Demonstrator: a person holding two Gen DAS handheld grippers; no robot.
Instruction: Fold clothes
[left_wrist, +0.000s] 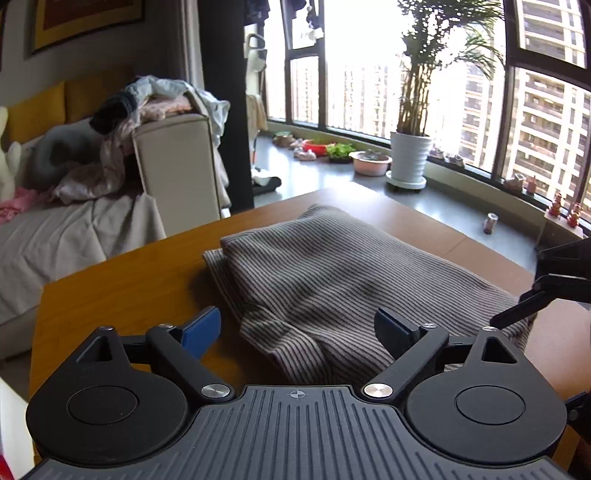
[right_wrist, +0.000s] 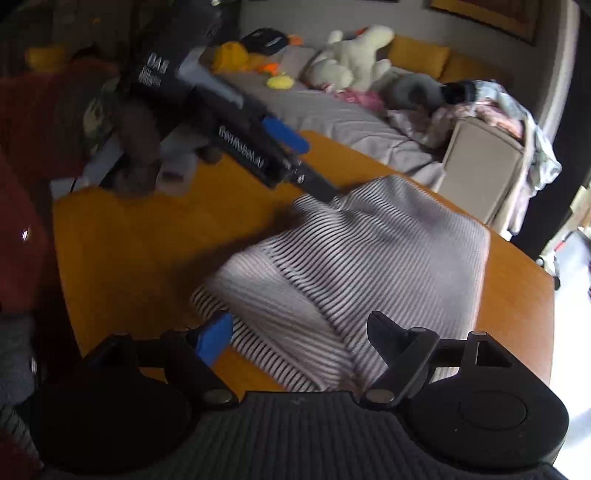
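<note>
ribbed knit garment (left_wrist: 332, 266) on smooth wooden table (left_wrist: 122, 284).

I'm looking at an orange-brown wooden table (left_wrist: 122, 280), and a folded grey striped garment (left_wrist: 332, 280) lies flat on it, toward the right side in my left wrist view. My right wrist view is blurred, but bare wood shows around the cloth. Beyond the table's far edge sits a grey-covered bed (right_wrist: 332, 114) with plush toys (right_wrist: 351, 55) on it.
</note>
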